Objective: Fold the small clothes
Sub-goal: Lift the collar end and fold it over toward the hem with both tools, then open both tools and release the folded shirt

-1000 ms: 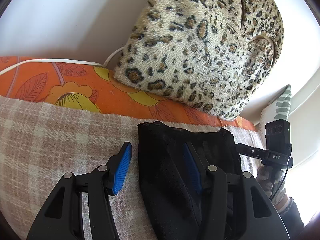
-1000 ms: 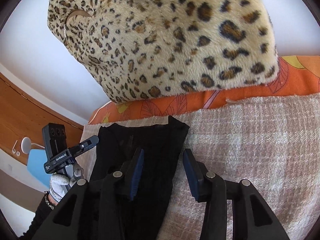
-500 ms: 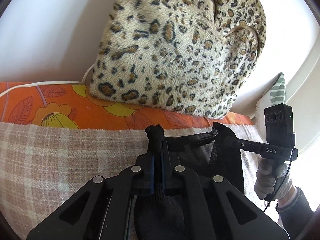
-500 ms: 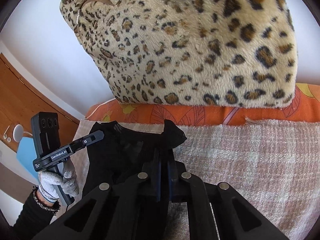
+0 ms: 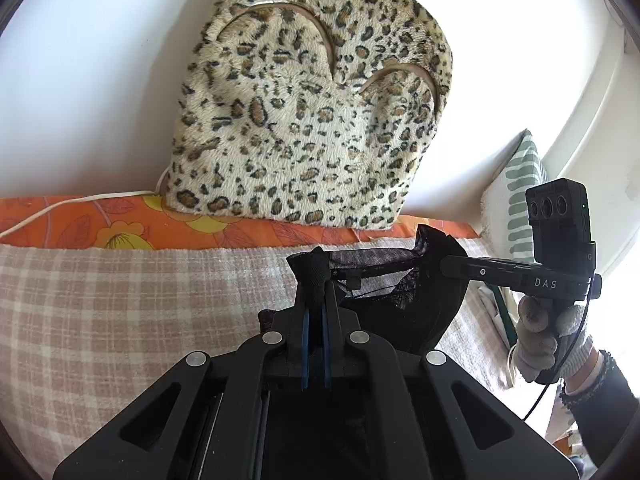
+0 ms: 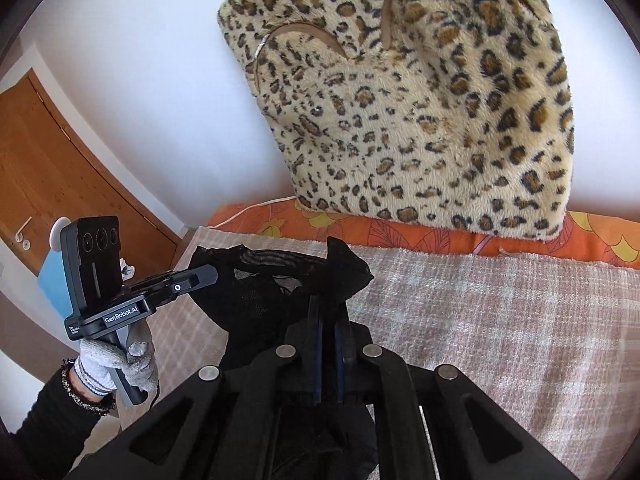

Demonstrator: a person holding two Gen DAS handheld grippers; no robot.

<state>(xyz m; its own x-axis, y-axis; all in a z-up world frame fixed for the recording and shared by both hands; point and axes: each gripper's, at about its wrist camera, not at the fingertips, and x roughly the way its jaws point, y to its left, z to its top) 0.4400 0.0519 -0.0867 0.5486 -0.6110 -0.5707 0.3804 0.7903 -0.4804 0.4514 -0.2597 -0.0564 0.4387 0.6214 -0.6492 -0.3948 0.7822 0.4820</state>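
A small black mesh garment (image 5: 404, 300) hangs stretched between my two grippers, lifted off the checked beige blanket (image 5: 120, 312). My left gripper (image 5: 316, 280) is shut on the garment's left top corner. The right gripper (image 5: 444, 266), held by a gloved hand (image 5: 540, 340), pinches the other corner. In the right wrist view my right gripper (image 6: 328, 304) is shut on the black garment (image 6: 272, 280), and the left gripper (image 6: 208, 274) grips its far corner. The lower part of the garment is hidden behind the gripper bodies.
A large leopard-print cushion (image 5: 312, 120) leans on the white wall behind an orange floral sheet (image 5: 120, 224). A white cable (image 5: 80, 202) runs along the sheet. A striped green-white pillow (image 5: 516, 208) stands at the right. A wooden door (image 6: 48, 168) is off the bed's far side.
Both grippers went from open over the flat garment to shut on its top corners, then rose, lifting the garment off the blanket and stretching it between them.
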